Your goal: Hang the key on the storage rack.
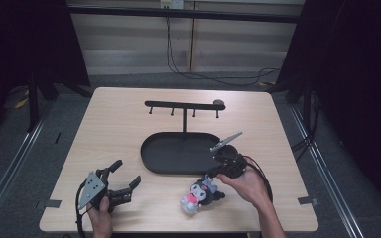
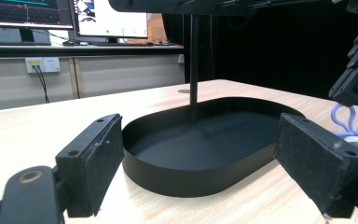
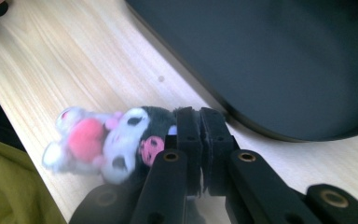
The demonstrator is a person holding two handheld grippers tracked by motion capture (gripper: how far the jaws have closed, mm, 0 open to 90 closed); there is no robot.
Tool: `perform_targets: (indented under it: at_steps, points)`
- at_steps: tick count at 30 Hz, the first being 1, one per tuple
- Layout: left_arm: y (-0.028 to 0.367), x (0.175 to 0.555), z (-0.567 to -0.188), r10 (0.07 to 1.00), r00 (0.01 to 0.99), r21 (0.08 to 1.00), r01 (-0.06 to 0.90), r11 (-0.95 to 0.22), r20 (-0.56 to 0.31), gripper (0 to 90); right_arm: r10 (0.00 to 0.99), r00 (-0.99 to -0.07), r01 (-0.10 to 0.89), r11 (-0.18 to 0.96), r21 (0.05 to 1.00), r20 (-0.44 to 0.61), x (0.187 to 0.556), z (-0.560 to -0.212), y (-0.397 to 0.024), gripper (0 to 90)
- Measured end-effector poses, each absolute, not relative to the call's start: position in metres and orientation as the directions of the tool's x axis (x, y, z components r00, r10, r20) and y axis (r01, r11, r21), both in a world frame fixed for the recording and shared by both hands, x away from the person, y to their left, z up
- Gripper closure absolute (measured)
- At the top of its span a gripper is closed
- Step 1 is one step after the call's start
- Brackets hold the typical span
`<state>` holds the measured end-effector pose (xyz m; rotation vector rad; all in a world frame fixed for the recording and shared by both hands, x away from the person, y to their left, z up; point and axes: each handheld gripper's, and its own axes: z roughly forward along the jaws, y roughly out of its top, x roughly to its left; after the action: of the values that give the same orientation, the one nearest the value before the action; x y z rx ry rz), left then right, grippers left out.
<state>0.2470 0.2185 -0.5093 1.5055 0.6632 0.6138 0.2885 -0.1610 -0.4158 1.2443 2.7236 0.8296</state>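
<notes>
A: Where is the toy (image 1: 201, 195) right now?

B: On the table (image 1: 119, 129), near the front edge, just outside the tray (image 1: 178, 153) and touching nothing of it. It is a small plush with a black hood, white face and pink front, and it has a pale purple loop (image 2: 345, 122) at its head.

A: And the right gripper (image 3: 200, 140)?

B: Its jaws are pressed together at the toy's head end. In the right gripper view the pads meet with almost no gap, right against the black hood. I judge they pinch the loop or a bit of the hood, though the pinch point itself is hidden.

A: Why grab it there?

B: Likely because the stand (image 1: 184, 106) rising from the tray has pegs under its bar. Holding the toy by the loop end would leave it free to hang from one.

A: What about the left gripper (image 1: 121, 179)?

B: It sits on the table well to the left of the toy, jaws spread wide, holding nothing. Its own view looks across the tray between the two pads (image 2: 95, 158), with the toy off to the right edge. It seems parked, ready to help if needed.
</notes>
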Motion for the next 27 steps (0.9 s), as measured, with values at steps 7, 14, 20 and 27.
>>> perform_targets:
  at_steps: [7,14,20,27]
  points:
    - [0.219,0.247,-0.509,0.727,0.686,0.999,0.040,-0.016,-0.016,15.5,0.692,-0.693,0.686,0.550,0.476,0.201,0.285,-0.418,-0.159,87.4]
    - [0.219,0.247,-0.509,0.726,0.687,0.999,0.041,-0.023,-0.011,15.5,0.689,-0.686,0.704,0.548,0.451,0.233,0.285,-0.424,-0.161,86.1]
    - [0.219,0.247,-0.509,0.726,0.688,0.999,0.041,-0.024,-0.010,15.5,0.691,-0.683,0.708,0.549,0.443,0.235,0.287,-0.425,-0.161,87.4]
    - [0.219,0.247,-0.509,0.726,0.688,0.999,0.041,-0.024,-0.011,15.4,0.676,-0.695,0.698,0.549,0.460,0.246,0.290,-0.407,-0.161,87.4]
